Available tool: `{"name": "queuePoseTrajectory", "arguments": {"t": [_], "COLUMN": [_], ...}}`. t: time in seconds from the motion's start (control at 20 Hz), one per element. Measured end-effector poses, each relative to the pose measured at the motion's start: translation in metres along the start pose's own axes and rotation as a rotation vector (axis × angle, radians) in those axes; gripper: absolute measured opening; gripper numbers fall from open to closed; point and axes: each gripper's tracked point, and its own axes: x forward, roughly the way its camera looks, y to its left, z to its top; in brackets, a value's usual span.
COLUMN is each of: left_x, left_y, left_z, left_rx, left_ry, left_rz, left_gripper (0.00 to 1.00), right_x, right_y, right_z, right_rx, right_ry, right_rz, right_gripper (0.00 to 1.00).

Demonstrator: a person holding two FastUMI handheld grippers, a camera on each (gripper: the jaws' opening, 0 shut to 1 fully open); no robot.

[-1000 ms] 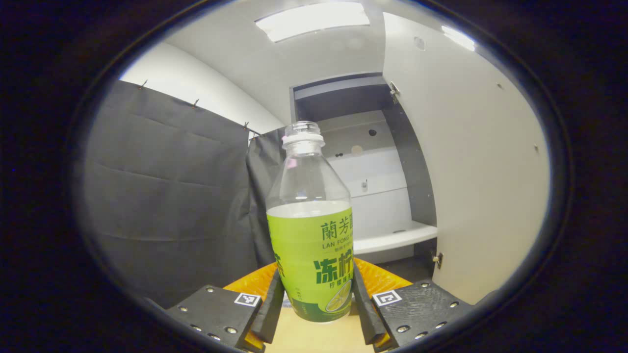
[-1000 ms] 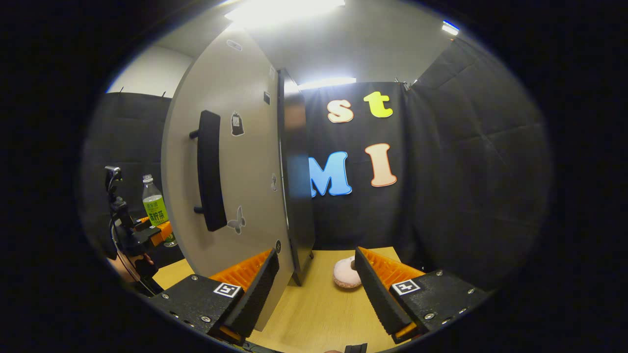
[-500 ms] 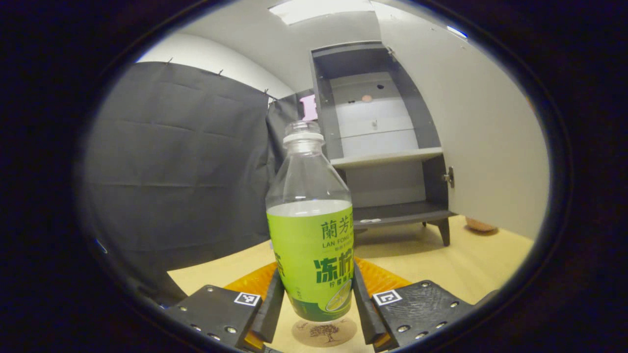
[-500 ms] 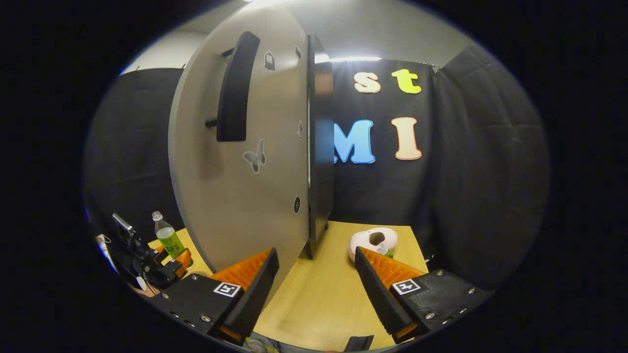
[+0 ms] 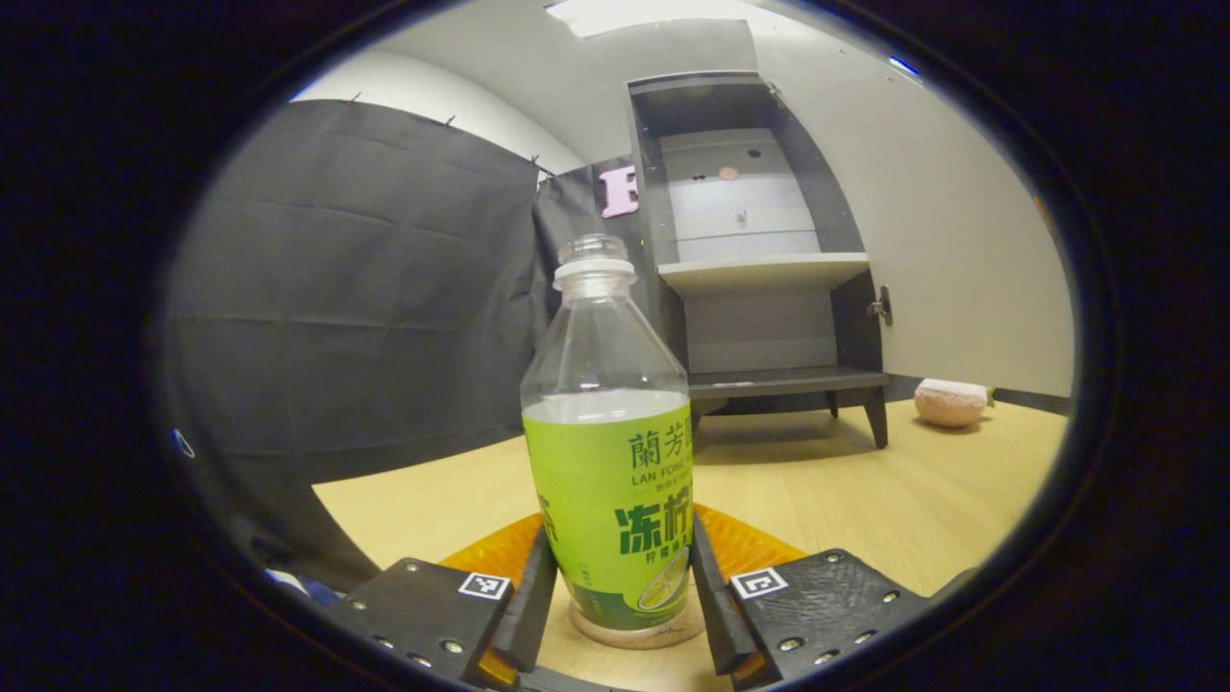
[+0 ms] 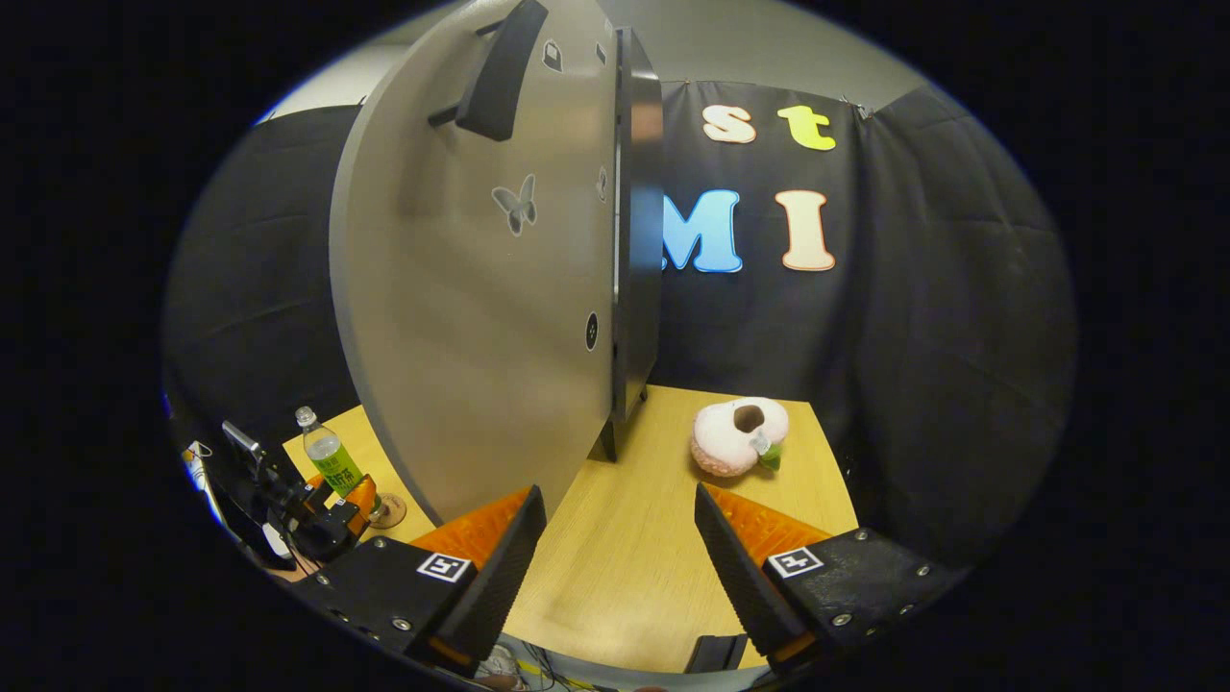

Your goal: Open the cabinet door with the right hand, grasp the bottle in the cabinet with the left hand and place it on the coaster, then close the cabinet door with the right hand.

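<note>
Booth: black cloth walls on three sides, a pale ceiling with light panels above.
Desk: one light wooden top; it carries everything below.
Cabinet: one dark unit on short legs at the far end of the desk, with two compartments split by a pale shelf; nothing stands in either.
Cabinet door: one pale panel, swung wide open, with a single dark bar handle and a butterfly sticker on its outer face.
Left gripper: jaws closed against both sides of the bottle's lower label; in the right gripper view it sits low at the left with the bottle in it.
Right gripper: jaws spread wide with nothing between them, hanging over bare desk near the door's lower edge.
Plush toy: one pink, round piece with a dark hollow, lying to the right of the cabinet.
Bottle: one clear plastic bottle with a green label, uncapped, upright, its base on the coaster.
Coaster: one round cork disc under the bottle.
</note>
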Motion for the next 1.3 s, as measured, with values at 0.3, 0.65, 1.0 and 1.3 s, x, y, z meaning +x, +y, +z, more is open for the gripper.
{"name": "queuePoseTrajectory", "arguments": {"t": [0.3,0.65,1.0,1.3], "left_x": [0.000,0.000,-0.011,-0.035], "left_y": [-0.003,-0.002,-0.006,0.001], "left_z": [-0.003,-0.008,0.008,0.038], "left_rx": [0.023,0.039,0.052,0.030], "left_ry": [-0.010,0.013,0.004,0.018], "left_rz": [-0.023,0.007,-0.017,0.017], "left_gripper": [0.73,0.79,0.94,0.94], "right_x": [0.004,0.006,0.002,-0.004], "right_y": [0.012,0.007,-0.002,-0.017], "right_z": [-0.004,-0.016,-0.029,-0.027], "right_rx": [-0.047,0.021,0.052,0.073], "right_ry": [0.010,0.027,0.033,0.021], "right_rz": [0.034,0.046,0.035,0.016], "right_gripper": [0.96,0.96,0.96,0.96]}}
